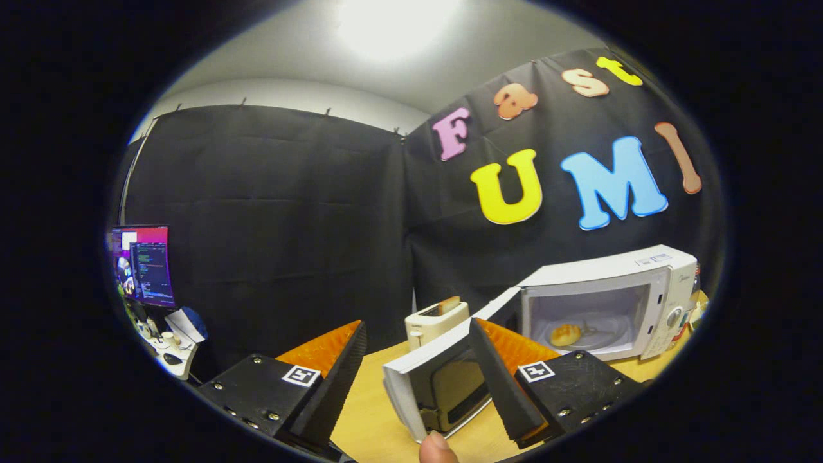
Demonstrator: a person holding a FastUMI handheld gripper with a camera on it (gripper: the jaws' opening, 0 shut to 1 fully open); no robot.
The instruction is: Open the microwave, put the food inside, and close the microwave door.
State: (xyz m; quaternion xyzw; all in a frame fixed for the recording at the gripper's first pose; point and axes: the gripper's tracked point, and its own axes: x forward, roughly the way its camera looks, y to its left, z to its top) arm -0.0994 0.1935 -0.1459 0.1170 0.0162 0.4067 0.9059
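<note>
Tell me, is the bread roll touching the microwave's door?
Apart. The gripper view shows the bread roll lying on the plate inside the microwave, while the open door swings far out between the spread fingers.

A lab recording booth set up as a mock kitchen: black cloth walls (270,218) pinned up beneath a plain ceiling, a wooden table (373,411) bearing a white microwave (649,289) and a toaster (434,321), plus a lit computer monitor (144,263) over a cluttered desk (170,350).
</note>
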